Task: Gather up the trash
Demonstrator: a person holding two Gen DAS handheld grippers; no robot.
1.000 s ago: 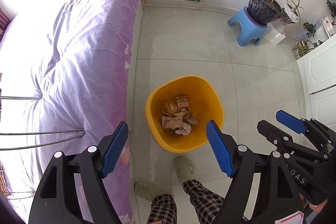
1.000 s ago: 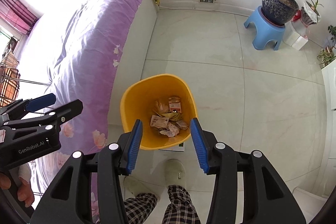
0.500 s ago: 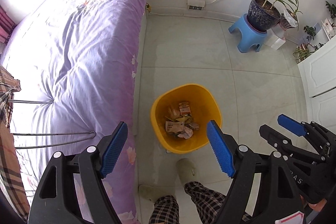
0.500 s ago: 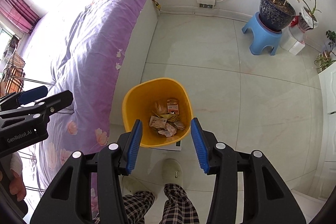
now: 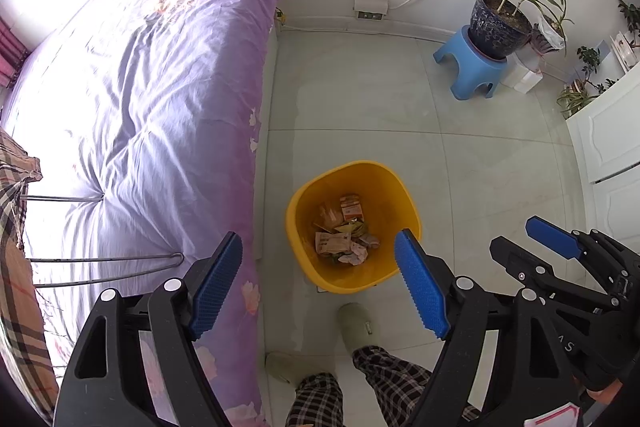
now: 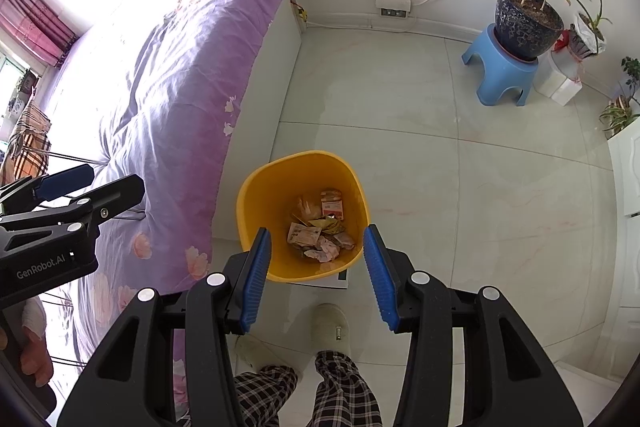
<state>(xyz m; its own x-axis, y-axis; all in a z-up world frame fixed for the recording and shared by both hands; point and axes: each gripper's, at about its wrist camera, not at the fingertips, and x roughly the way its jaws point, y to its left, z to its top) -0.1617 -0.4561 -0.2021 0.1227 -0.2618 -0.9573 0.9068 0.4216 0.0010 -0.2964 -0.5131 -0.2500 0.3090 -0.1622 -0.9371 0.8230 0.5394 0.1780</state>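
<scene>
The left gripper (image 5: 320, 283) is spread wide apart with nothing in it. The right gripper (image 6: 316, 277) is partly spread and also holds nothing. Below them, the round yellow plastic bin (image 6: 256, 199) stands upright on the pale tiled floor (image 6: 440, 187), mouth facing up, just beside the purple bed (image 5: 140, 107). Crumpled paper wrappers (image 6: 318, 231) lie flat at its bottom. Farther off, a blue plastic stool (image 5: 474, 73) holds a dark plant pot (image 5: 500, 27).

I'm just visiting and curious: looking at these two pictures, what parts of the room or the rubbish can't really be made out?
- Wrappers in the yellow bin, both views: print too small to read.
- Flat sheet under the bin, right wrist view: mostly covered by the bin.
- Far end of the bed, both views: washed out by window glare.
- The person, both views: only plaid trouser legs and slippers show; the frame edge cuts the rest off.
</scene>
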